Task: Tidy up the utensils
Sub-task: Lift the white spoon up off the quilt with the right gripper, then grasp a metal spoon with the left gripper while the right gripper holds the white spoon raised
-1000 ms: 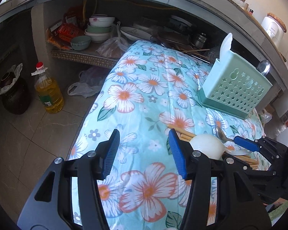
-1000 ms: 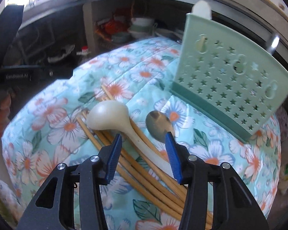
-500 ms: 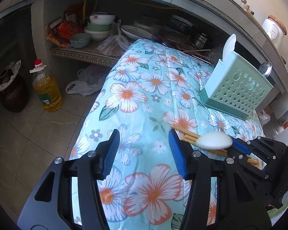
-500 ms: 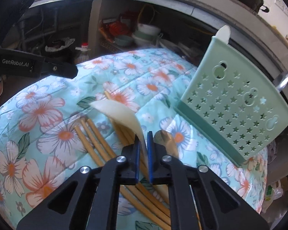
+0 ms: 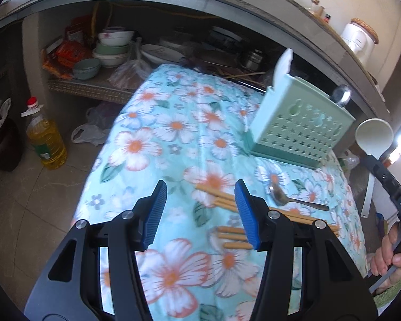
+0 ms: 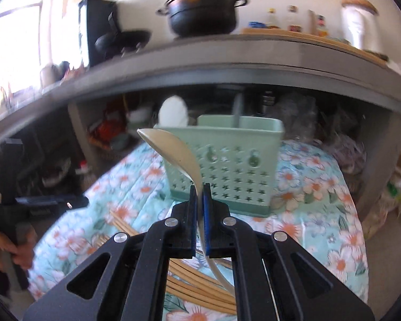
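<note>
A cream ladle point(image 6: 173, 149) is lifted at frame centre, bowl up and tilted left. Behind it a green star-perforated holder point(image 6: 227, 165) stands upright. Wooden chopsticks point(image 5: 227, 200) and a metal spoon point(image 5: 288, 198) lie on the cloth at lower right.

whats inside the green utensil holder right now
Sticking out of the green utensil holder are a white utensil end and a metal spoon. The perforated wall hides their lower parts and anything else lower down.

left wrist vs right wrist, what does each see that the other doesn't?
Left wrist only: the oil bottle on the floor, the metal spoon on the floral cloth, and the open left gripper.

Right wrist only: the black pot on the counter, and the right gripper shut on the white ladle.

Both: the green utensil holder, chopsticks and ladle.
</note>
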A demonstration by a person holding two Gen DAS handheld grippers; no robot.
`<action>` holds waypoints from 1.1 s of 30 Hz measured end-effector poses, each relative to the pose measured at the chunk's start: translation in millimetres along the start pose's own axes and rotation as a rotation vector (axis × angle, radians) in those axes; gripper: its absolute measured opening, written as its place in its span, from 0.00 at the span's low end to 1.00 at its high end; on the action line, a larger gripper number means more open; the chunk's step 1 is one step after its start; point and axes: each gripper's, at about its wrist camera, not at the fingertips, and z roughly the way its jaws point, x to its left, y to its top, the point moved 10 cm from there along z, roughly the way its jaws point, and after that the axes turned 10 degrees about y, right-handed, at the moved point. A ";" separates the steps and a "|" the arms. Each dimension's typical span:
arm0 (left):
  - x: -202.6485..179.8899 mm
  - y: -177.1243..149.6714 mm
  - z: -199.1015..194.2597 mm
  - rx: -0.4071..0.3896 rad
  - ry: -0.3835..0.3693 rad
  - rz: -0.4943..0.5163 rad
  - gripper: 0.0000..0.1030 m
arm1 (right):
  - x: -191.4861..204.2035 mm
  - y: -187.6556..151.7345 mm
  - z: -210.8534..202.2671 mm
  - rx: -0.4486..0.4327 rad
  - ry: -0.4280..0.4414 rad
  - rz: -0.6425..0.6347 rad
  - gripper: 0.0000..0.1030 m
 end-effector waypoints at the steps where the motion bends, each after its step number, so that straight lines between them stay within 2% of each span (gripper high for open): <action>1: -6.6 0.0 0.9 0.003 -0.017 0.008 0.48 | -5.6 0.4 -6.3 -0.016 0.006 0.031 0.04; 5: -40.6 -0.7 10.0 0.041 -0.103 0.039 0.48 | -23.9 -3.1 -32.1 -0.065 0.033 0.136 0.04; 11: -75.9 -3.6 25.0 0.110 -0.175 0.050 0.48 | -40.7 -19.5 -53.9 -0.101 0.051 0.232 0.04; 15: -86.7 -5.1 37.9 0.173 -0.220 0.008 0.46 | -51.5 -31.2 -59.0 -0.108 0.075 0.296 0.04; 20: -93.5 -9.9 59.2 0.272 -0.248 -0.025 0.37 | -58.0 -38.7 -62.4 -0.122 0.092 0.342 0.04; 23: -98.4 -12.7 73.8 0.329 -0.250 -0.041 0.32 | -60.0 -39.0 -65.0 -0.133 0.098 0.354 0.04; 28: -102.2 -20.6 94.5 0.393 -0.198 -0.002 0.24 | -63.0 -39.3 -67.3 -0.142 0.100 0.361 0.04; 31: -102.6 -25.6 99.0 0.396 -0.167 0.027 0.20 | -64.2 -39.5 -68.7 -0.150 0.101 0.368 0.04; 33: -103.4 -27.0 100.0 0.388 -0.154 0.046 0.13 | -65.2 -39.5 -70.2 -0.159 0.105 0.376 0.04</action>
